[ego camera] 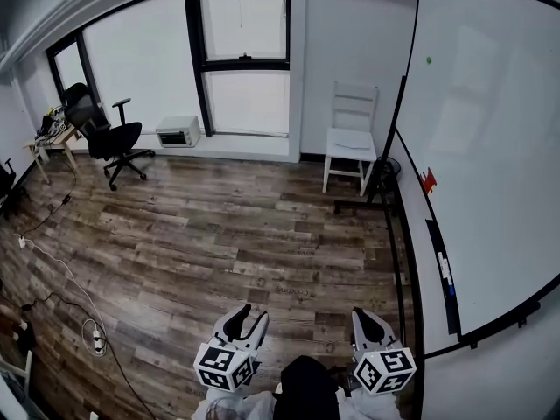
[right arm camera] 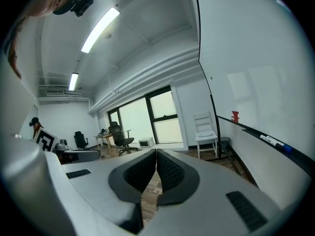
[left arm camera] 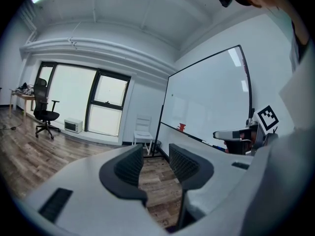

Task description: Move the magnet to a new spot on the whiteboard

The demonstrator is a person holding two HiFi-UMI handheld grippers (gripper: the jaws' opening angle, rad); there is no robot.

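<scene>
The whiteboard stands along the right side of the room. A small green magnet sticks high up near its far left edge; in the right gripper view the magnet is only a tiny dot. Both grippers are low at the bottom of the head view, far from the board and pointing into the room. The left gripper is open with nothing between its pads. The right gripper is shut, its tips touching and empty.
A red object and markers rest on the board's ledge. A white chair stands by the board's far end. A black office chair, a small oven and floor cables lie to the left.
</scene>
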